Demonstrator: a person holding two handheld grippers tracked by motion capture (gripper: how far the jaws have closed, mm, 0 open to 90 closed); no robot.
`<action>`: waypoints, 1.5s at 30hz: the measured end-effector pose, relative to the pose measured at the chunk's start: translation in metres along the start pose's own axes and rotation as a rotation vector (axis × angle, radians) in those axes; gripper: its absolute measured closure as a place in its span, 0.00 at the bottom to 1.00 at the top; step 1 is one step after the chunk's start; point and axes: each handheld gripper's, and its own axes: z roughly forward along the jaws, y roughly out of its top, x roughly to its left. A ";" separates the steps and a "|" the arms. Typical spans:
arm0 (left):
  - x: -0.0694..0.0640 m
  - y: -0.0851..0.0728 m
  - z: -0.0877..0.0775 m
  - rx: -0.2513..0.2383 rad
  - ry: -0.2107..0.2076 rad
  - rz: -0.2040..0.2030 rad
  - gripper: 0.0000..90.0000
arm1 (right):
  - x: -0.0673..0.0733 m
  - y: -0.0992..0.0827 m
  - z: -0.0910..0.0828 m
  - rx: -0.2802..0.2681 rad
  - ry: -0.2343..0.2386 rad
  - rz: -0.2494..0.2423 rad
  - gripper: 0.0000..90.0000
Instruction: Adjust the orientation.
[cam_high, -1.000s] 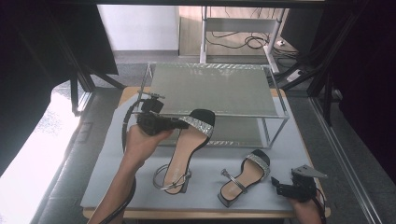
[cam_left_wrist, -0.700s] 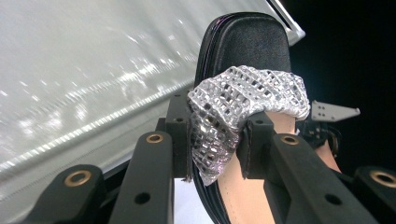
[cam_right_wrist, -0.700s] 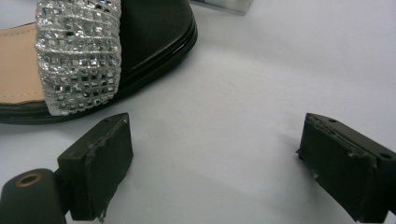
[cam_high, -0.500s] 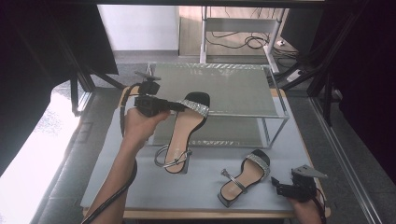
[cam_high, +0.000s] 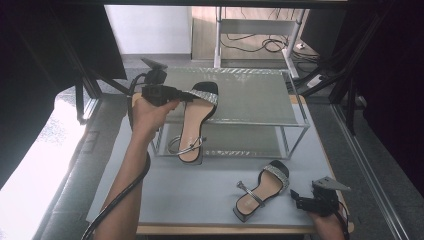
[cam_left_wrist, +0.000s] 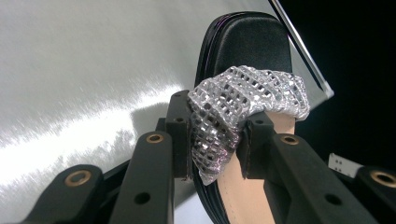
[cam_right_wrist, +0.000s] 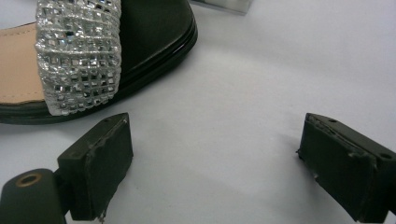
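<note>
Rhinestone mesh made the toe strap (cam_left_wrist: 243, 100) the softest part of the raised sandal (cam_high: 196, 120), and it bunched and creased between the jaws of the left gripper (cam_high: 184, 95), which were clamped tight on it. That fold probably gave a sure, non-slip hold, though the studded band might shed stones if squeezed hard. Beyond the jaws the stiff black toe (cam_left_wrist: 247, 42) reached over the brushed-metal top shelf (cam_high: 250, 95) of the rack; behind them the tan footbed, looped ankle strap (cam_high: 186, 146) and heel hung unsupported, so the shoe, light as it looked, would likely pivot on the strap. The right gripper (cam_high: 306, 201) stood with jaws wide apart and nothing between them, resting low on the pale mat (cam_right_wrist: 243, 84). Just ahead of its left jaw lay the second sandal (cam_right_wrist: 74, 60), glossy-edged, with the same glittering band.
</note>
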 end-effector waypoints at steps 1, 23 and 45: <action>0.001 0.007 0.001 0.000 0.012 -0.015 0.78 | 0.000 0.000 0.000 0.000 0.000 0.000 0.11; 0.025 0.059 0.022 -0.019 0.054 -0.124 0.78 | 0.000 0.000 0.000 -0.001 0.003 -0.003 0.11; 0.040 0.100 0.037 -0.055 0.115 -0.135 0.78 | -0.001 0.000 0.000 0.000 0.005 -0.004 0.11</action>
